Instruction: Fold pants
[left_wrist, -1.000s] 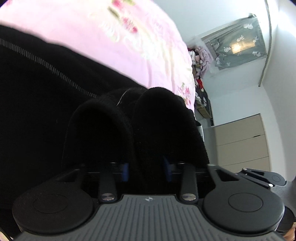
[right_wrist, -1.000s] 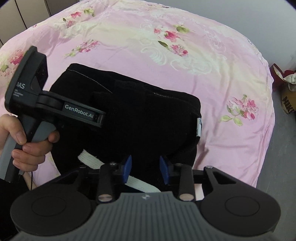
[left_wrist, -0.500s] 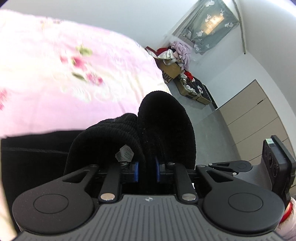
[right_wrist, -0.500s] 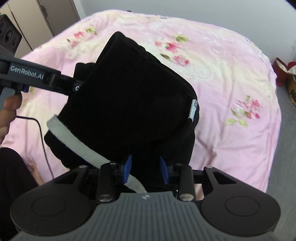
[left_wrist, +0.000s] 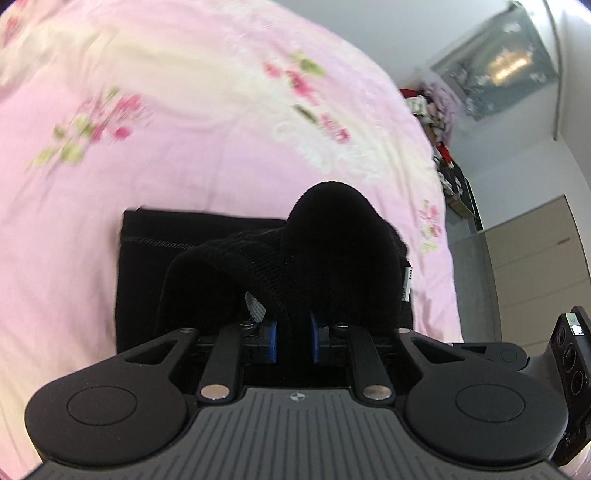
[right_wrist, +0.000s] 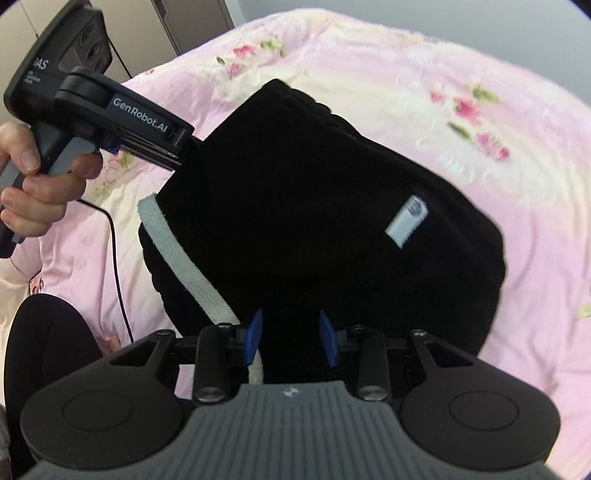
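two grippers (left_wrist: 293, 341) (right_wrist: 291, 338) clamp black pants (right_wrist: 314, 206) above pink floral bed (left_wrist: 184, 110), cabinets (left_wrist: 535, 266) beside

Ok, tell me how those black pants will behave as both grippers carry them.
Probably floppy: the black pants bulge and droop between the left gripper and right gripper. The thick ribbed knit likely grips the pads rather than slipping. The loose white drawstring may dangle and snag.
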